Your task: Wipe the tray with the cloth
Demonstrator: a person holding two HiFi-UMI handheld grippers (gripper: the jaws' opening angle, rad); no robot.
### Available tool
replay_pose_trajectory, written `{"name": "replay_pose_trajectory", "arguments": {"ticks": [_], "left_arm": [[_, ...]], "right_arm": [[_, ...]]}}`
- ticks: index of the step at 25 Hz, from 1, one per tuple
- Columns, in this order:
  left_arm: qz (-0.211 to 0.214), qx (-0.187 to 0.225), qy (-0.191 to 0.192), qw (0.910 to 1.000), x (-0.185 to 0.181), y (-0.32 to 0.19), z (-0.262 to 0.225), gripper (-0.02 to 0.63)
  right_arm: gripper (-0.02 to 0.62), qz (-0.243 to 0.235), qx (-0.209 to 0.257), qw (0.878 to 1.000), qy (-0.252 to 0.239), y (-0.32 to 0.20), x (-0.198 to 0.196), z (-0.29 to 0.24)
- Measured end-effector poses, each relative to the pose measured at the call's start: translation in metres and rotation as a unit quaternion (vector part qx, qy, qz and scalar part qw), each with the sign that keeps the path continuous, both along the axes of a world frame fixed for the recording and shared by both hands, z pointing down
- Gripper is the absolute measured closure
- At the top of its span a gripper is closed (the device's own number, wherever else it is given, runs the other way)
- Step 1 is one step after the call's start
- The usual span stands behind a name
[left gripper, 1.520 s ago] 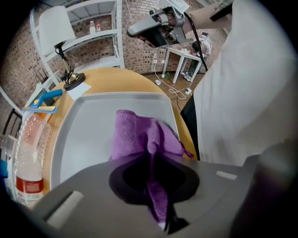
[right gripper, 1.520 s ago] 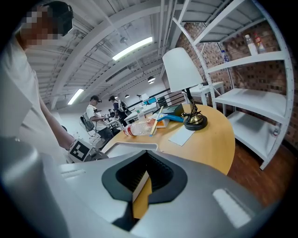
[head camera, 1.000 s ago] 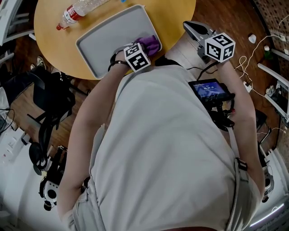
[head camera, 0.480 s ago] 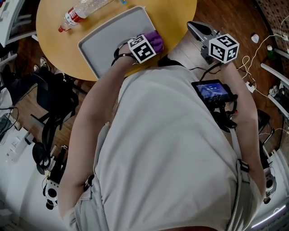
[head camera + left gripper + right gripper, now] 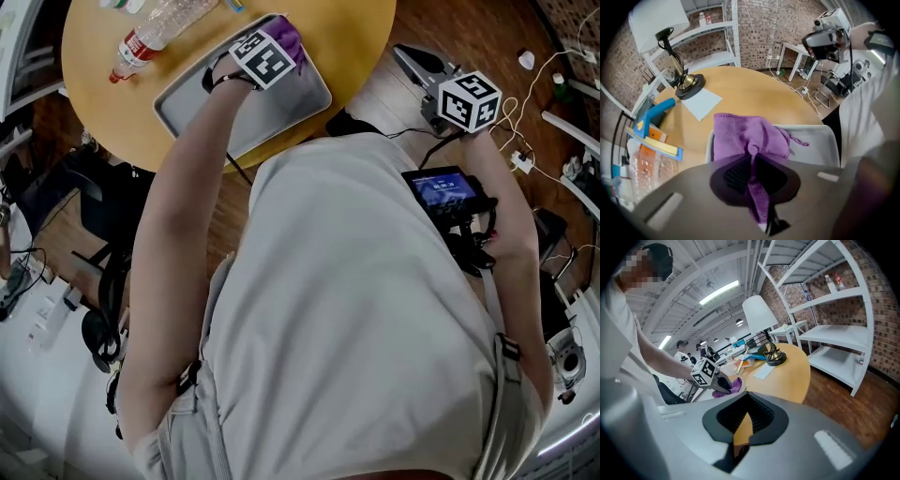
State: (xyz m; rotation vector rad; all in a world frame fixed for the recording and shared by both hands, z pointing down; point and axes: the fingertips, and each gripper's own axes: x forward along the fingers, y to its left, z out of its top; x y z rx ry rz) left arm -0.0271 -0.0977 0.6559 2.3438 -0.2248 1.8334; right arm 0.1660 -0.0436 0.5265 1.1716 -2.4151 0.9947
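**Left gripper pins the cloth at the tray's far corner**

Head view: the left gripper points steeply down at the far corner of the grey tray, with the purple cloth bunched under it. The tray lies slantwise on the round table, its long axis running from that corner down and left, roughly alongside the bottle. All the bare tray therefore lies on the person's side of the cloth and toward the left. The right gripper hangs off the table's edge, well apart from the tray.

Left gripper view: the left gripper has its jaws pressed on a fold of the cloth, the rest spreading ahead over the tray rim.

Right gripper view: the right gripper has its jaws drawn together on nothing, and the cloth shows far off to its left.

The next stroke likely has to pull back along the long axis, and only the left arm is placed for it.
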Motion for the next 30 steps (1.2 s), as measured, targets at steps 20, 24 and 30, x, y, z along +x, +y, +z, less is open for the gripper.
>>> {"name": "replay_pose_trajectory", "arguments": {"ticks": [20,24,30], "left_arm": [[-0.170,0.148,0.065,0.9721,-0.096,0.024,-0.078,0.577],[-0.283,0.179,0.058,0.9405,-0.169,0.056,-0.105,0.577],[-0.440,0.242,0.030,0.8645,-0.289,0.099,-0.140,0.577]], "right_arm": [[0.592,-0.059,0.032,0.998,-0.002,-0.009,-0.033,-0.017],[0.592,-0.107,0.042,0.993,-0.010,-0.009,-0.057,-0.026],[0.592,-0.165,0.061,0.984,-0.013,-0.010,-0.103,-0.045]]}}
